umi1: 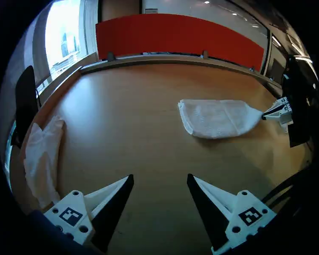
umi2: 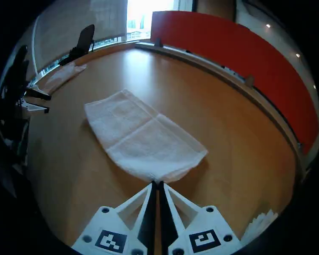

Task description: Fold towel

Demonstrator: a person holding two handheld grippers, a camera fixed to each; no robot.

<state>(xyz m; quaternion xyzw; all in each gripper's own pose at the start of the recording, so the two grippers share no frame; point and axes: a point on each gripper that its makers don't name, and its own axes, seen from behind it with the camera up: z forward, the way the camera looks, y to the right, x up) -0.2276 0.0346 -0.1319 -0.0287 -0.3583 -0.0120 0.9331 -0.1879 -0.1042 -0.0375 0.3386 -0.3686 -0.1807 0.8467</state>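
Daylight is pouring in through the window (umi1: 66,42), which is blowing out to near white in both views, and it is spreading a pale glare across the wooden bench (umi1: 138,106). Small ceiling lights (umi1: 207,2) are glinting overhead. The towel (umi2: 138,136) is casting a soft shadow along its near edge (faint, not hard-edged). The fisheye is bending straight edges toward the rim, where everything is sinking into darkness, while the centre is reading sharp

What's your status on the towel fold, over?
Right gripper shut on towel corner. Left gripper open, empty. Second cloth at table edge, clear of the work.
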